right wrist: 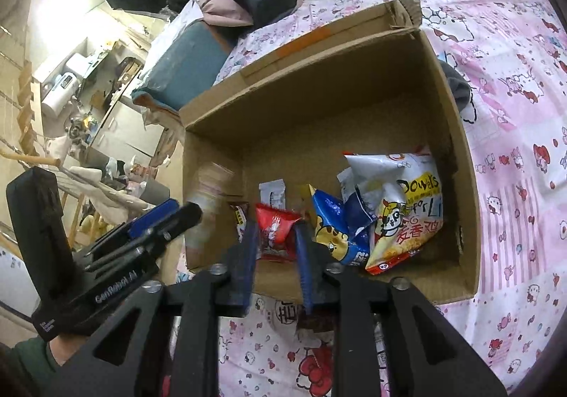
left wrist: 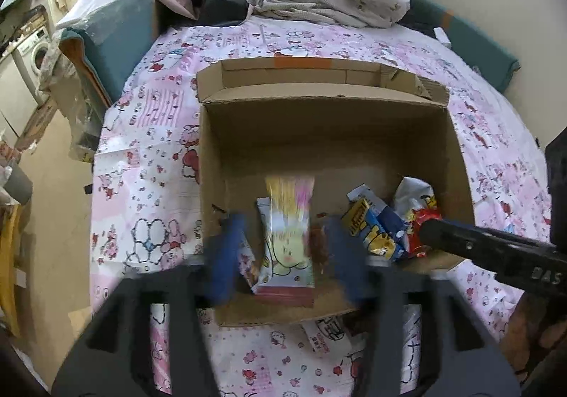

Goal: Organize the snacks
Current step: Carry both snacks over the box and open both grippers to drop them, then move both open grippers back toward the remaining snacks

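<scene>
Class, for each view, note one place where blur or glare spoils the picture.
Left wrist view: the yellow snack packet is streaked by motion blur, and the blue pads are smeared. Right wrist view: a lamp's glare washes out the room at upper left; the red packet stays fairly sharp.

Dim indoor light, fisheye-warped edges, motion blur

Left gripper (left wrist: pixel 283 251) fingers apart over near end of cardboard box (left wrist: pixel 319 135) on bed. Yellow-pink snack packet (left wrist: pixel 288 237) between them, untouched, blurred. Blue, white, red packets (left wrist: pixel 389 220) lie right.
</scene>
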### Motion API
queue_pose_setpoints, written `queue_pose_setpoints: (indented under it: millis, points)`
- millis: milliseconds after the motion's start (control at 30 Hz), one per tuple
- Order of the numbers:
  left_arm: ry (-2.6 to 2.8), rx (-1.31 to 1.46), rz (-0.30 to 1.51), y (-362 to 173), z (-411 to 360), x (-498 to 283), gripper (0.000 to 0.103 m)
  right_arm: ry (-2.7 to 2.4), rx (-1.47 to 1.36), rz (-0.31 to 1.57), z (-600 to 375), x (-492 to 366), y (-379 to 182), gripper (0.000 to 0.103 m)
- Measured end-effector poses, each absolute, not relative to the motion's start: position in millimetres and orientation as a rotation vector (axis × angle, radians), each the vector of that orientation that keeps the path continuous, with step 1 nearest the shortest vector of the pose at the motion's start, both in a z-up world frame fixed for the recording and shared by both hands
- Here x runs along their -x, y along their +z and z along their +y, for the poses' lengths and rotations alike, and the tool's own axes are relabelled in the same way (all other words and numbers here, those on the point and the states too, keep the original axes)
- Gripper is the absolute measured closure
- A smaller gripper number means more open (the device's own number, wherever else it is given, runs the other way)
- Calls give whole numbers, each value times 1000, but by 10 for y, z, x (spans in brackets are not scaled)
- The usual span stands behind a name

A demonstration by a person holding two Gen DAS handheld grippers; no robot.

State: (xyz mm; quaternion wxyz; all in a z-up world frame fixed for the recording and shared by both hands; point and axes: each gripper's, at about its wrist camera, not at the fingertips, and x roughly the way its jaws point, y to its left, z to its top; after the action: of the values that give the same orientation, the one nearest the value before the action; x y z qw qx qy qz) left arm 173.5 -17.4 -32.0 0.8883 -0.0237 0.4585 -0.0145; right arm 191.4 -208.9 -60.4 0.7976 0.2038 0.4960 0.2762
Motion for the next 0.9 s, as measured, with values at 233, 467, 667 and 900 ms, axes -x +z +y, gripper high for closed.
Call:
queue_pose_setpoints:
  millis: [233,467,667,900]
  points:
    - [-35,46,898,-195,-186,-1664,16,575,-475,1004,-2211,-1883,-516,22]
    - [-42,77,897,-154,-153,-1660,16,555,-486,1012,-2308,-1821,-509,22]
    - [-46,72,874,-105,-120,-1579,16,519,-515,990,-2451,-1702,-418,22]
    - [-30,102,872,-56,-20,-1421,16,478,-504,989,-2548,-1490,-356,21]
